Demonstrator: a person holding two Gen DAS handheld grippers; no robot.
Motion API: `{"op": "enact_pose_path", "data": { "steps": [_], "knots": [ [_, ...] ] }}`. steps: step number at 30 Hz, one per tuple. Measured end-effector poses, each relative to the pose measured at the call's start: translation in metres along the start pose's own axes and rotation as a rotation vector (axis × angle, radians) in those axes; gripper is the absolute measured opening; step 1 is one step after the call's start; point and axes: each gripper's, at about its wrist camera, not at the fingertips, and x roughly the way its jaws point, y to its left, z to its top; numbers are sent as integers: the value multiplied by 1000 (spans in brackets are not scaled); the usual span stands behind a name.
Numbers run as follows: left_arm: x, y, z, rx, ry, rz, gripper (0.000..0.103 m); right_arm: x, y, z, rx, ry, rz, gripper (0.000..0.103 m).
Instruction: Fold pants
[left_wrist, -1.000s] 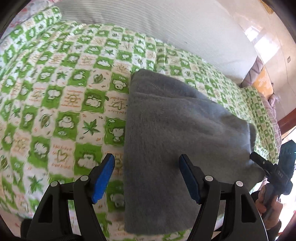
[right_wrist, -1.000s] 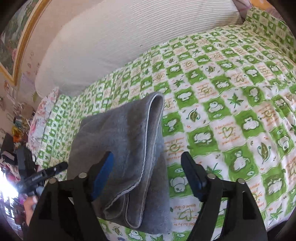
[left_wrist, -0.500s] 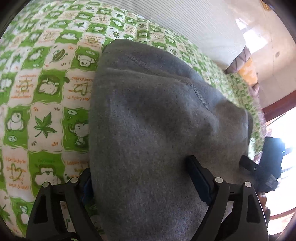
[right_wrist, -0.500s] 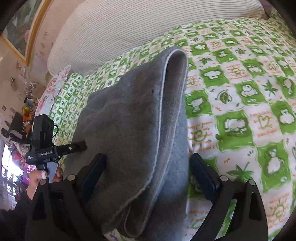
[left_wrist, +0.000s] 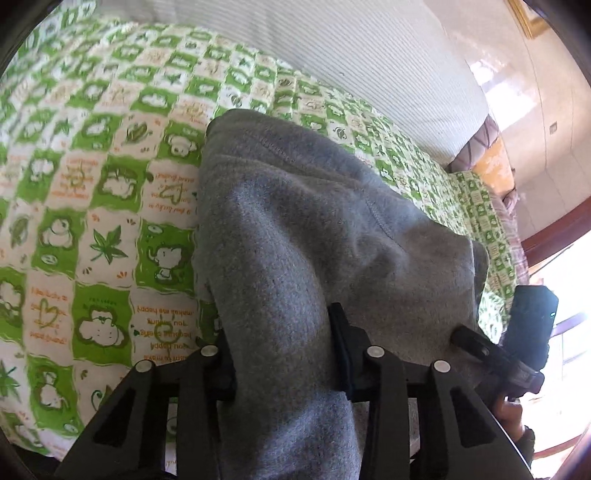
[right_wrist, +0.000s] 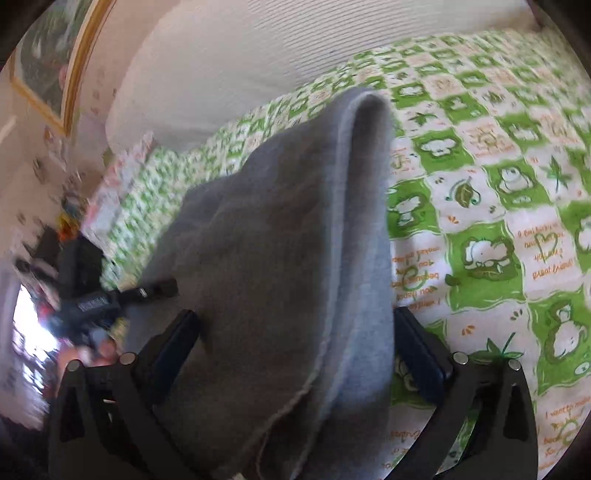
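One pair of grey fleece pants (left_wrist: 303, 229) is seen lying on the bed (left_wrist: 92, 229), already doubled over, its near end at six o'clock under both cameras and its far fold running up towards twelve o'clock. The bed is covered with a single green-and-white checked sheet, and one long pale striped bolster (left_wrist: 351, 55) lies along the far edge at twelve o'clock.

The left tongs (left_wrist: 280, 354) are closing, with a thick bunch of the grey cloth between the two dark pads; the cloth is visibly pinched into a ridge there, so a grip is judged to be formed. The right tongs (right_wrist: 295, 354) are held wide, with the stacked edge of the pants between the jaws but not pressed by either pad (a gap is seen at the right-hand pad, and the left-hand pad sits just beside the cloth).

The cloth is judged soft, thick and limp: it will sag and drape when lifted, will not hold a crease unaided, and is unlikely to slip, since the fleece is napped. Little weight is expected. Hold is best taken at the near end, through all layers at once, one tong at each corner, so that the layers are not shed when the end is carried over towards twelve o'clock.

Two tongs are counted, each seen from the other's camera: the right one at four o'clock in the left view, the left one at nine o'clock in the right view. One framed picture (right_wrist: 48, 66) hangs at ten o'clock in the right view.
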Motion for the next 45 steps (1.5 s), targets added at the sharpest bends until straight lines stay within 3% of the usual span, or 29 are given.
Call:
{"op": "enact_pose_path", "data": {
  "steps": [1,4,9,14,24,45],
  "knots": [
    [-1,-1,1,4,-4,5,35,-1,2,0,-2,0,-5,74],
    [-4,-11,5,29,-25,28,33,-6,7,3,2,1,17,51],
    [-24,-17,3,62,-73,38,31,-20,24,10,-50,-27,47,37],
    [-48,-18,4,72,-142,67,30,-31,45,21,-109,-66,89,36],
    [-89,1,19,54,-248,138,30,-11,85,50,-197,-86,153,36],
    [-100,33,59,31,-325,228,30,47,118,105,-251,-69,199,36]
  ]
}}
